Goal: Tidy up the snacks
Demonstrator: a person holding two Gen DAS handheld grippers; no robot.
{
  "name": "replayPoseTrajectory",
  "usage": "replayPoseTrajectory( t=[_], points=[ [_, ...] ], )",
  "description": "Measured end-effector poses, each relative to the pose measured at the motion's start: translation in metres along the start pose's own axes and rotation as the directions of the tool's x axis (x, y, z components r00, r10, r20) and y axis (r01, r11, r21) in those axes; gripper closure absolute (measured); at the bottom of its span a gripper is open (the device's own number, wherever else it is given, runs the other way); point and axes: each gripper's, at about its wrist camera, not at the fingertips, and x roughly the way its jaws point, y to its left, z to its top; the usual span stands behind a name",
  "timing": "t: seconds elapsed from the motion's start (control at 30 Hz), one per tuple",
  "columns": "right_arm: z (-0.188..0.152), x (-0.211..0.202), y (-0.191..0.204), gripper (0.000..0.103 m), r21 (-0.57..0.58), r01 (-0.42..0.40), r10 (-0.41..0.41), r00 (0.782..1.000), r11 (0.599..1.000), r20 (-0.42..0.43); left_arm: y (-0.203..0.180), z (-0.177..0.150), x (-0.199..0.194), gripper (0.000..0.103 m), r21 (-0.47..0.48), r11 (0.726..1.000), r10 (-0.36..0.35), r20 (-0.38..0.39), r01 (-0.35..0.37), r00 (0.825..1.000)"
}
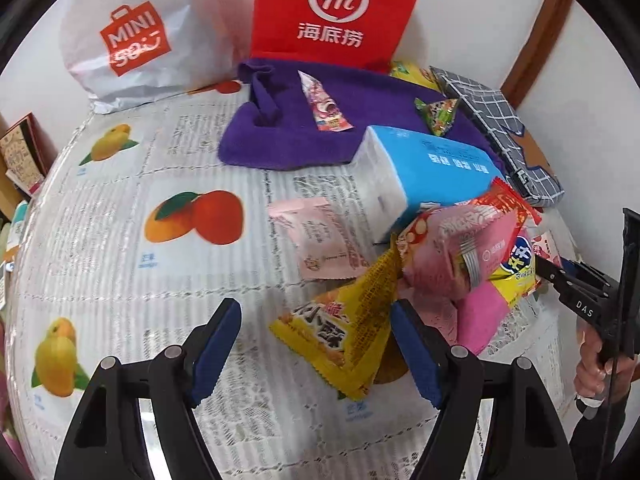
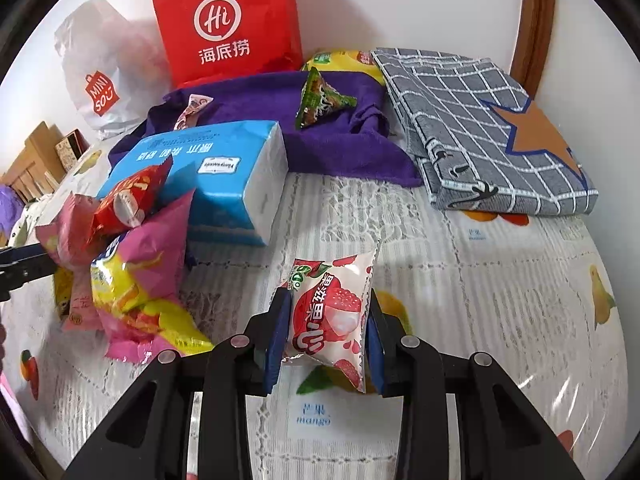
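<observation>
Right claw: squeezes the lychee candy bag.
Left claw: wide open, holds nothing.
Snack pile: lies to the left, nearer the left claw.

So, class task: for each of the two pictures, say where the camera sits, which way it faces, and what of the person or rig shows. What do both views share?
Left wrist: on the left gripper, facing the wall across the table; its open fingers flank a yellow packet; the right gripper and hand show at right.
Right wrist: on the right gripper, facing the same wall, shut on a lychee packet; the left gripper's tip enters at left.
Shared: red bag, tissue pack, purple towel.
</observation>
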Motion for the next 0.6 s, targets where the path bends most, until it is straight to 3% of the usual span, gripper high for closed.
replayPoseTrajectory(
  t=[0.27, 0.4, 0.6],
  points=[
    [-0.004, -0.003, -0.007, 0.068, 0.025, -0.001, 0.001, 1.0, 1.0, -0.007, -0.019, 0.002, 0.023, 0.029, 0.064, 0.998, -0.005, -0.036, 0.007, 0.999],
    [-0.005, -0.003, -0.006, 0.068, 0.027, -0.002, 0.002, 1.0, 1.0, -0.011, -0.02, 0.001, 0.023, 0.058, 0.064, 0.998, -0.021, -0.041, 0.024, 0.999],
    [-0.005, -0.014, -0.004, 0.068, 0.039, -0.009, 0.008, 1.0, 0.999, 0.01, -0.012, -0.002, 0.012, 0.064, 0.035, 0.997, -0.062, -0.033, 0.063, 0.998]
  ],
)
